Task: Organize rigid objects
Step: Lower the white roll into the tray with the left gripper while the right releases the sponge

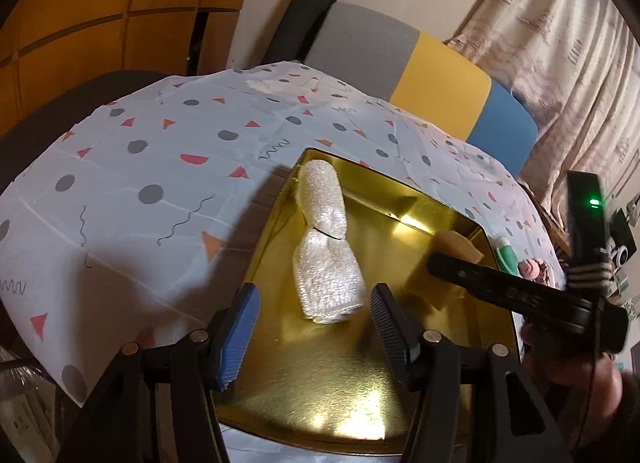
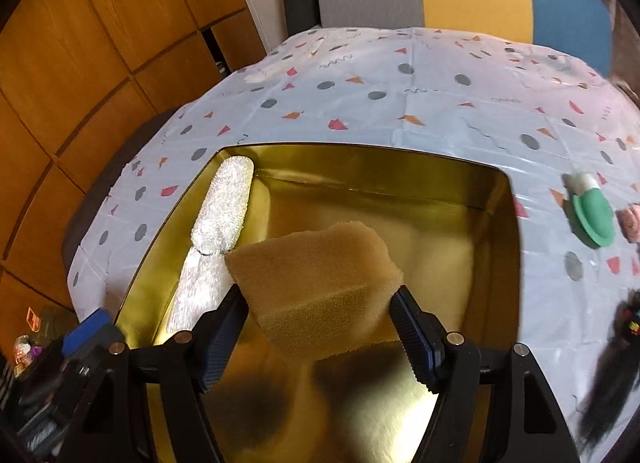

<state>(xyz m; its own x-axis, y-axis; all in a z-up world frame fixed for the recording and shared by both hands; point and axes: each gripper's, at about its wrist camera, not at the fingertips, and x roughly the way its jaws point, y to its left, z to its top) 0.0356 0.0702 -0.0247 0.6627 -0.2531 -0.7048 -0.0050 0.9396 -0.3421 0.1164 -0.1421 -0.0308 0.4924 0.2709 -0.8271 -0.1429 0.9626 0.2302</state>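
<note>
Right gripper (image 2: 316, 311) clamped on sponge (image 2: 316, 283), above tray (image 2: 360, 167); bare floor at 12 o'clock. Left gripper (image 1: 316, 327) wide, empty; towel (image 1: 326, 247) at 12, long axis 12–6.

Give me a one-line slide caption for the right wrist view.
Right tongs hold a tan sponge over the gold tray, a rolled white towel already inside.
</note>
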